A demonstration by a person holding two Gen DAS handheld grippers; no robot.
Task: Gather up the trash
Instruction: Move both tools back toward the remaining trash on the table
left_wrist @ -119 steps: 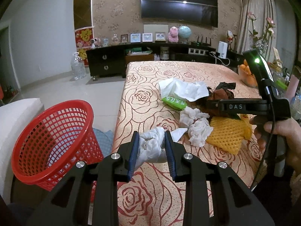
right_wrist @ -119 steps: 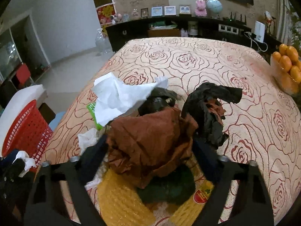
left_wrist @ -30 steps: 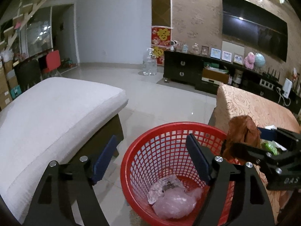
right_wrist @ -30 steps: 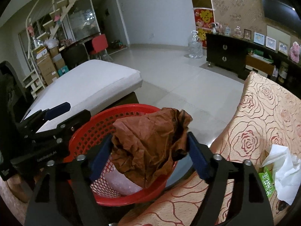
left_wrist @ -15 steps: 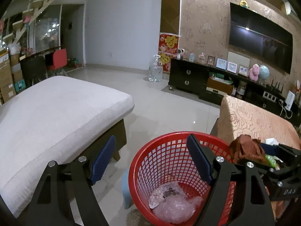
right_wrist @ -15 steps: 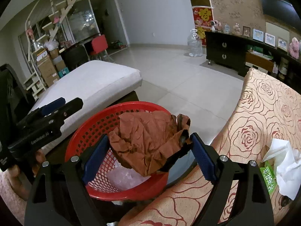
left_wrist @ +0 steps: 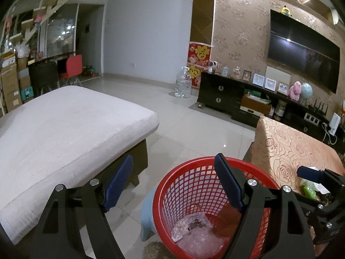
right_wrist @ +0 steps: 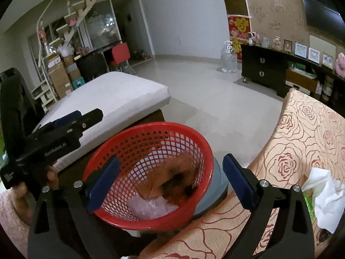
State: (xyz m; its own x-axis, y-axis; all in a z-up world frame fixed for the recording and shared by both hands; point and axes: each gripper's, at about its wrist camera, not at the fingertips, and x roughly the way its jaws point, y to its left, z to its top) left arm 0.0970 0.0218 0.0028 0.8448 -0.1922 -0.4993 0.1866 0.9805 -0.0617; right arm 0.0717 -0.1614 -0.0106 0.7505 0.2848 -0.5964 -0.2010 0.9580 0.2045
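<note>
A red mesh basket [right_wrist: 151, 127] stands on the floor between a pale cushion and the table. My right gripper [right_wrist: 170, 183] hangs over its rim, jaws opening wide, nothing between them. The crumpled brown paper [right_wrist: 163, 179] lies blurred inside the basket on pink plastic film [right_wrist: 151, 209]. My left gripper [left_wrist: 172, 185] is open and empty above the same basket [left_wrist: 194, 159], where the brown paper [left_wrist: 228, 218] and plastic film [left_wrist: 200, 243] show. White tissue [right_wrist: 323, 194] and a green packet [right_wrist: 307, 196] lie on the rose-patterned tablecloth [right_wrist: 312, 129].
A pale cushioned seat [left_wrist: 64, 129] stands left of the basket. A blue stool [left_wrist: 148, 213] sits under the basket. A black TV cabinet [left_wrist: 220, 97] and a clear water bottle [left_wrist: 183, 85] stand across the tiled floor. A hand [right_wrist: 19, 192] holds the left gripper's handle.
The right jaws spread wider and the brown paper dropped from them into the basket. The left gripper stayed open over the basket, with only a slight roll.
</note>
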